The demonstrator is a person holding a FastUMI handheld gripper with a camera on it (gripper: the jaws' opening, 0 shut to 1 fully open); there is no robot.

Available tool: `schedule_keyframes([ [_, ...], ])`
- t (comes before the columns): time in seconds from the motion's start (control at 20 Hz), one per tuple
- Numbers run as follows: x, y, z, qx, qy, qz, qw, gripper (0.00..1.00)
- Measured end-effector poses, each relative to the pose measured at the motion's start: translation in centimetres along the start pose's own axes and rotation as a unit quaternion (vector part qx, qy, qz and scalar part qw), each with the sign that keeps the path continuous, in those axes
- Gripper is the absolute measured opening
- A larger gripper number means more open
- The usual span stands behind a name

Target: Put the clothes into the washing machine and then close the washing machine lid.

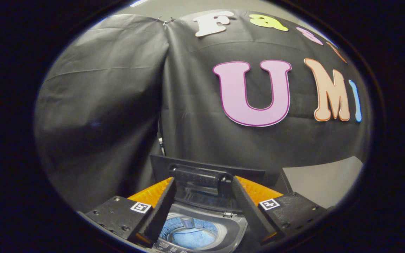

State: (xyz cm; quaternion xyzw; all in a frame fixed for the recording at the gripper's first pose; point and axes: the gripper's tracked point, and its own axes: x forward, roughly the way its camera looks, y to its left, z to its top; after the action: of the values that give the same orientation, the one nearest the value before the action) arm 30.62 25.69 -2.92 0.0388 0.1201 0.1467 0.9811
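- The tongs [202, 211] are standing wide apart, their two fingers [162, 211] splayed with nothing held between them.
- The washing machine [220, 232] is sitting directly below and just ahead of the tongs, its round drum opening showing in the gap between the two fingers.
- Blue clothes [192, 237] are lying inside the drum, so I judge the loading step is done and the closing step is what remains.
- The washing machine lid [202, 172] is standing upright at the back edge of the machine, just beyond the fingertips, its long axis running side to side across the tongs' line of sight.
- Closing it is likely calling for the tongs to reach over the lid's top edge and draw it forward and down over the drum.
- A pale table [322, 182] surface is showing beyond the machine's right side, and the black booth wall [111, 105] is hanging close behind the lid, leaving little room there.
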Motion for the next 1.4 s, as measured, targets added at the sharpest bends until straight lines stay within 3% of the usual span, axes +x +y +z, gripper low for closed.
schedule_keyframes([
  [0.25, 5.7, -3.6, 2.5, 0.012, -0.026, -0.071, 0.997, 0.96],
  [0.4, 8.3, -6.2, 5.2, -0.035, -0.066, -0.127, 0.989, 0.96],
  [0.6, 11.8, -7.0, 7.4, -0.092, -0.092, -0.159, 0.979, 0.96],
  [0.9, 16.2, -6.7, 4.2, -0.087, -0.051, -0.155, 0.983, 0.96],
  [1.2, 17.6, -6.4, -0.1, -0.093, 0.007, -0.142, 0.985, 0.96],
  [1.4, 17.9, -6.2, -1.6, -0.037, 0.034, -0.126, 0.991, 0.95],
])
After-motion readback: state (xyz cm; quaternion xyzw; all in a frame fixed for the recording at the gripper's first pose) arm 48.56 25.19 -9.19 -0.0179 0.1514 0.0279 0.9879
